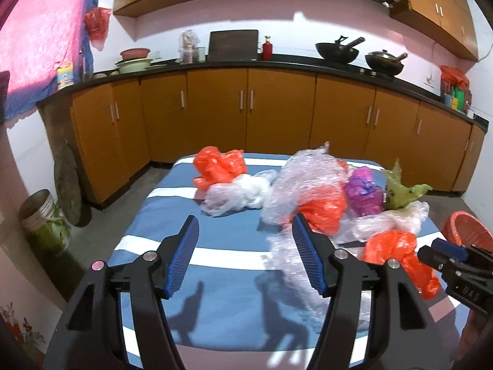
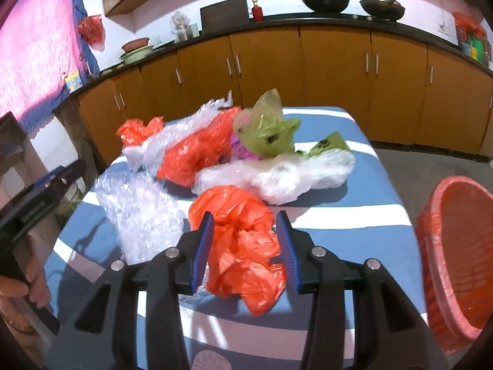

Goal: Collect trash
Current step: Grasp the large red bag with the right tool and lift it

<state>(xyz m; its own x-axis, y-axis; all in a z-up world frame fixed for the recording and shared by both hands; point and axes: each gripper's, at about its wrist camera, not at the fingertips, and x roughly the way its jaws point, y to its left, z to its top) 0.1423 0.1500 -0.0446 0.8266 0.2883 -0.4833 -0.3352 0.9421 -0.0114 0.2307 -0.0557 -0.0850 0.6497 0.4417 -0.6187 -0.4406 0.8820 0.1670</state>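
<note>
Crumpled plastic bags lie on a table under a blue and white striped cloth (image 1: 148,234). My right gripper (image 2: 245,219) is open, its blue pads on either side of a crumpled orange bag (image 2: 240,246) that rests on the cloth. My left gripper (image 1: 246,225) is open over bare cloth, its right finger beside a sheet of clear bubble wrap (image 1: 295,185). Behind lie a larger orange bag (image 2: 197,151), a white bag (image 2: 277,175), a green bag (image 2: 265,129), a purple bag (image 1: 363,191) and another orange bag (image 1: 215,166). An orange plastic basket (image 2: 456,262) stands tilted at the table's right edge.
Orange-brown cabinets (image 1: 277,108) with a black countertop run along the far wall, with woks (image 1: 337,51) and bowls on top. A metal bucket (image 1: 43,215) stands on the floor at the left. A hand (image 2: 18,293) holds the left gripper's handle.
</note>
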